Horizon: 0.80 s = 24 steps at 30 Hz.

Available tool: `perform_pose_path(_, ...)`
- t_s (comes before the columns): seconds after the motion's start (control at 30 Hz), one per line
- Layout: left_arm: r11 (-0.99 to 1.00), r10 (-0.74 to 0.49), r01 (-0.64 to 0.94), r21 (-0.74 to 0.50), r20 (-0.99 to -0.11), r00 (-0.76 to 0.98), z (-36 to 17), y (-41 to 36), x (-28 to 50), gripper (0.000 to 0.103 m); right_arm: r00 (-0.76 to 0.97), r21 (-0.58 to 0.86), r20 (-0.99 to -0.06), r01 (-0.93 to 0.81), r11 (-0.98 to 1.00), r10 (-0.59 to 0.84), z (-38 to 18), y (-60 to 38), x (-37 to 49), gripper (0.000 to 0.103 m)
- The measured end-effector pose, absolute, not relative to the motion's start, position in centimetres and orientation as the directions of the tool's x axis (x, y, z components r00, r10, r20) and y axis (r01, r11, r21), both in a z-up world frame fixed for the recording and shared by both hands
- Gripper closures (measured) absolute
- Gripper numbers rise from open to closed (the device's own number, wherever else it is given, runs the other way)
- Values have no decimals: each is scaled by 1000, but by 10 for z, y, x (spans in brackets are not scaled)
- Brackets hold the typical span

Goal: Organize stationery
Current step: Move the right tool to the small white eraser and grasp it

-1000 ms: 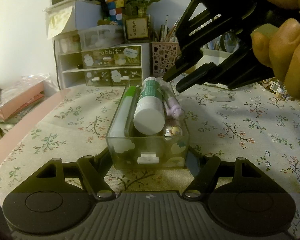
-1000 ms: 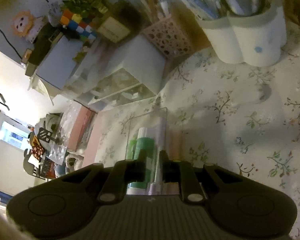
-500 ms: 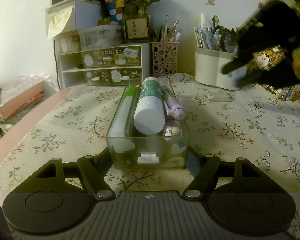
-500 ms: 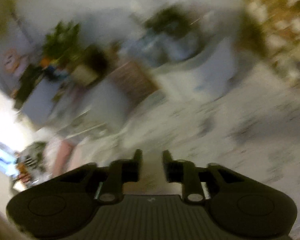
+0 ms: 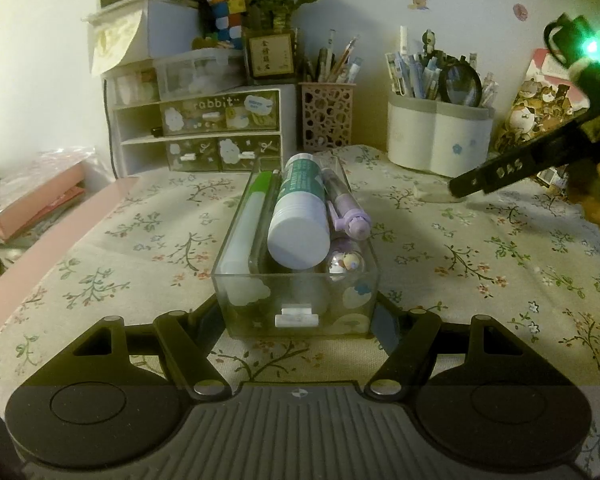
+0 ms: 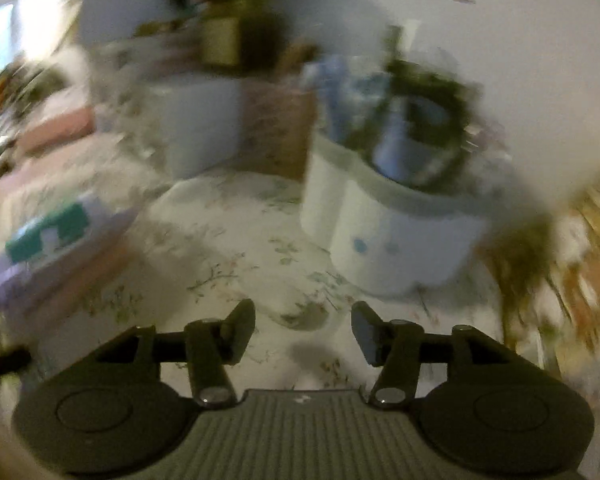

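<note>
The clear drawer [image 5: 296, 280] sat on the floral surface [image 5: 480, 264], clamped at its near end by the left gripper [image 5: 298, 320] and already loaded with a green-labelled tube [image 5: 300, 216], a green-and-white pen [image 5: 248, 224] and a purple pen [image 5: 346, 210]. It presumably still had to go back into the white drawer unit [image 5: 204, 132], whose front read "rabbit". The right gripper [image 6: 303, 330], empty with its jaws having just been opening, hovered over a small pale item [image 6: 302, 314], seemingly the next pickup. Print on the tube and the plant's plaque [image 5: 269, 55] was unreadable.
</note>
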State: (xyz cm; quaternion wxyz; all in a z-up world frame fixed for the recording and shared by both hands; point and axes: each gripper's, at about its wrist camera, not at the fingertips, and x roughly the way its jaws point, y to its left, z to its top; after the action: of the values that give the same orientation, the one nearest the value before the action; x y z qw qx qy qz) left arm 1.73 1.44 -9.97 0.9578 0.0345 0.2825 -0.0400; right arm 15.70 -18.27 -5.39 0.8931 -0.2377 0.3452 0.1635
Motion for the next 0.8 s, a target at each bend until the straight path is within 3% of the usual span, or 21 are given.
perform_pose_path(0.27,995,-55,93,42,-547,836,-99,12,19,31,610,-233,-744,-620,749,274,-69,-180,180,56)
perform_pose_path(0.3,995,-54,92,42,-546,836,-99,12,19,31,622,-251,-736,-616,746,266,-70,-179,177,59)
perform_pose_path(0.37,995,-54,92,42,-546,836,-99,12,19,31,640,-266,-730,-590,762,240,-69,-179,172,80)
perform_pose_path(0.47,995,-55,93,42,-546,836,-99,11,19,31,602,-171,-739,-603,779,304,-57,-182,150,93)
perform_pose_path(0.57,995,-54,92,42,-546,836,-99,11,19,31,641,-219,-710,-594,774,291,-50,-172,125,92)
perform_pose_path(0.63,995,-53,90,41,-547,835,-99,11,19,31,703,-231,-682,-469,852,202,-50,-170,128,80)
perform_pose_path(0.67,995,-52,89,41,-547,835,-99,11,19,31,700,-204,-693,-423,883,175,-52,-169,131,71)
perform_pose_path(0.8,996,-46,81,41,-545,837,-99,10,18,31,681,-24,-708,-288,957,187,-57,-165,135,63)
